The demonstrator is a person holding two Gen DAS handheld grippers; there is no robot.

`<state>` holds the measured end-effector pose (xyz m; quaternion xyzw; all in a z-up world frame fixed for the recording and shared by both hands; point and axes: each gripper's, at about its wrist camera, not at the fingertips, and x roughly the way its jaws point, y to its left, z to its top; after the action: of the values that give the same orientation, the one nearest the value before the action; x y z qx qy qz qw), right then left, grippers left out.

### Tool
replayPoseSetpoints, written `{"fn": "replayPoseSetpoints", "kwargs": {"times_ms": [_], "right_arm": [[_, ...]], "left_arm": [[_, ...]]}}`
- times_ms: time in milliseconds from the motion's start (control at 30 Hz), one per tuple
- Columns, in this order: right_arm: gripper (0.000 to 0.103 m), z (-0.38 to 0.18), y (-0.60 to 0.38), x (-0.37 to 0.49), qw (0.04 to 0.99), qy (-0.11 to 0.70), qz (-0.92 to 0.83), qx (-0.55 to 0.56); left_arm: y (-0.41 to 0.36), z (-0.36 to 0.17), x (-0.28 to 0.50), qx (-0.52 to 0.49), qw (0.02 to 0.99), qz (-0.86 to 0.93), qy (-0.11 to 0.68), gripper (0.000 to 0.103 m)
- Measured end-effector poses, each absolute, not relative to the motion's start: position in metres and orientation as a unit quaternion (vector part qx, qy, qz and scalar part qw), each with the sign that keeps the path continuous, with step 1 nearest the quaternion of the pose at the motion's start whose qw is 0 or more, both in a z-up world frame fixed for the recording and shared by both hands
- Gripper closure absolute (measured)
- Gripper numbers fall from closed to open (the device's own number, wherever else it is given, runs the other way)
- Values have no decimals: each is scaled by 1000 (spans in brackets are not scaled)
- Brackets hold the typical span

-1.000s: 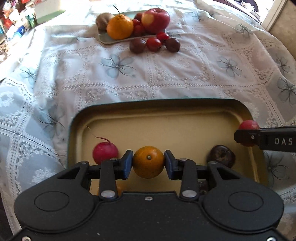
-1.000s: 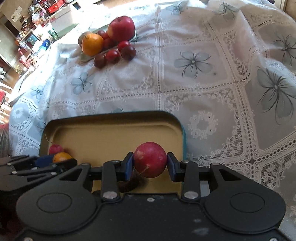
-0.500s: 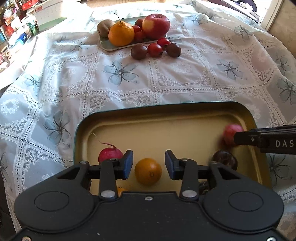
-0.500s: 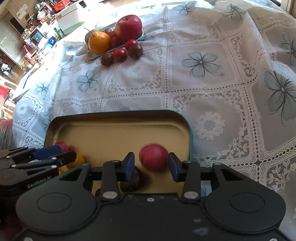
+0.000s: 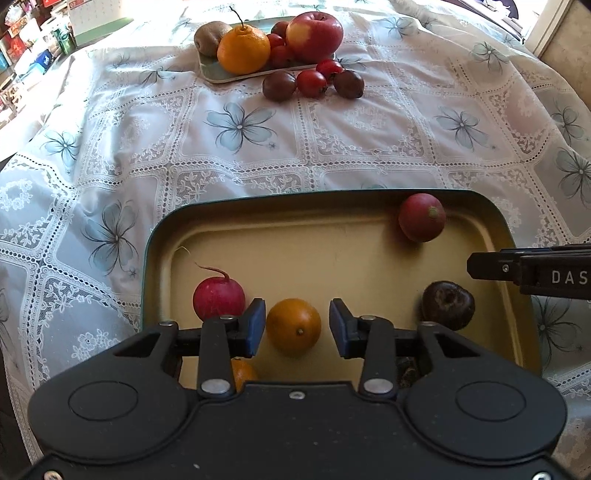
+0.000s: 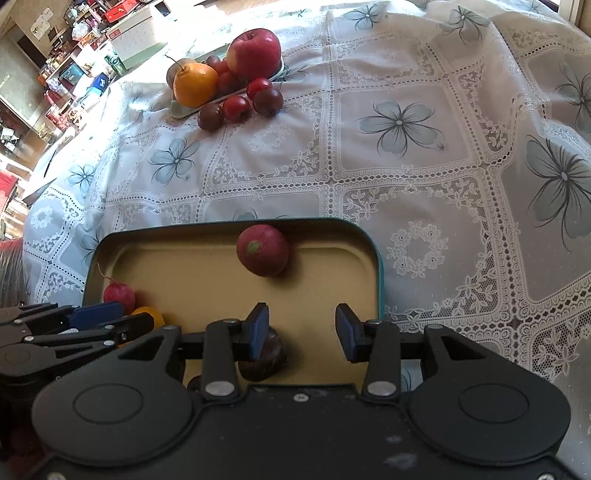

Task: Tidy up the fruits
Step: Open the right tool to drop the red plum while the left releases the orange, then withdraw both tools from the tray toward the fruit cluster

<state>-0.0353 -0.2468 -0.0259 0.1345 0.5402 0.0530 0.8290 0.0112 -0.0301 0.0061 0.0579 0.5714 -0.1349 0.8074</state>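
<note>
A yellow tray with a dark green rim (image 5: 354, 194) (image 6: 236, 223) lies on the tablecloth in front of both grippers. My left gripper (image 5: 297, 326) is open above the tray; a small orange (image 5: 293, 326) lies free on the tray between its fingers. A radish with a root (image 5: 218, 298) lies to its left. My right gripper (image 6: 300, 332) is open and empty; it also shows in the left wrist view (image 5: 532, 271). A red radish (image 6: 262, 250) (image 5: 421, 217) rests against the tray's far wall. A dark fruit (image 5: 447, 304) (image 6: 264, 356) lies by the right gripper's left finger.
A pale plate (image 5: 218, 75) at the far side holds a big apple (image 5: 314, 36), a large orange (image 5: 243, 50), a kiwi and small red fruits. Three small dark and red fruits (image 5: 311, 84) lie on the cloth before it. Another orange (image 5: 242, 373) peeks under my left gripper.
Both grippers opened. The orange dropped from the left gripper onto the tray. The red radish left the right gripper and rolled to the tray's far wall. Both grippers rose slightly.
</note>
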Motion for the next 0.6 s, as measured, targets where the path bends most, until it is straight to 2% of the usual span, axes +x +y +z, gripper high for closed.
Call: {"fn": "replayPoseSetpoints", "kwargs": {"times_ms": [433,600], "right_arm": [[59,-25,-247,-36,829,539,41,143],[59,-10,-242,-41,856,504,-1,118]], "left_arm": [[-28,17,16,61,806,-148,570,55],[-22,27,27,62,817,-145,554,55]]}}
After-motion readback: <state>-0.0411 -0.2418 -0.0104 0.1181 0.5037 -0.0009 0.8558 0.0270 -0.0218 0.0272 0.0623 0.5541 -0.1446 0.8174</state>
